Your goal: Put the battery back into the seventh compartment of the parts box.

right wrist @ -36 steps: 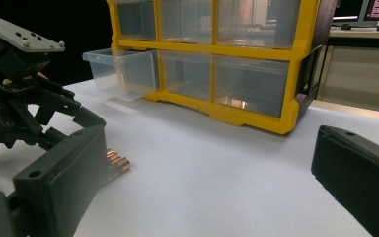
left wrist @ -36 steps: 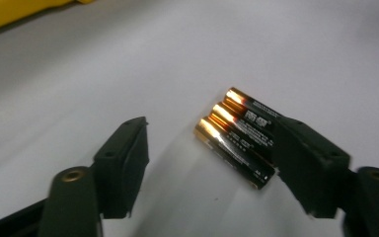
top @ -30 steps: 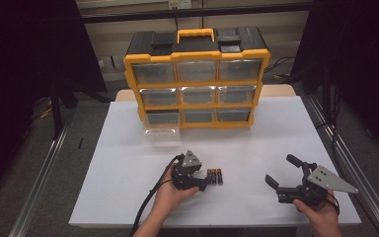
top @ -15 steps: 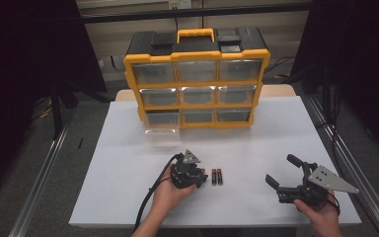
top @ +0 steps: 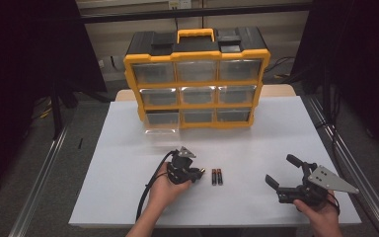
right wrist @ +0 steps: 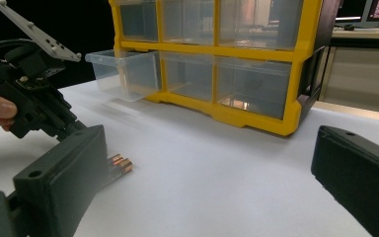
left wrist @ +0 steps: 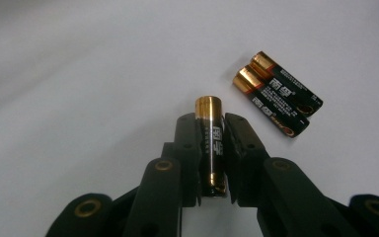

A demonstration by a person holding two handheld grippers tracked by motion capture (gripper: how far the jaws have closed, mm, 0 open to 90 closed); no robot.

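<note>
White tabletop (top: 128,148) spreads under everything. Toward its left, the left gripper (top: 201,173) lies low in the person's hand, and its jaws have just been closing: they now pinch one black-and-gold battery (left wrist: 211,145) along its length, the gold cap poking out past the tips. Just beside that, to the right, two more batteries (top: 217,176) lie side by side on the table, touching each other. Behind, at the table's far edge, stands a yellow organizer (top: 197,79) with clear drawers; its bottom-left drawer (top: 161,124) is pulled partly out. Well apart at the right, the right gripper (top: 281,173) rests in the other hand with jaws spread wide and nothing between them.
</note>
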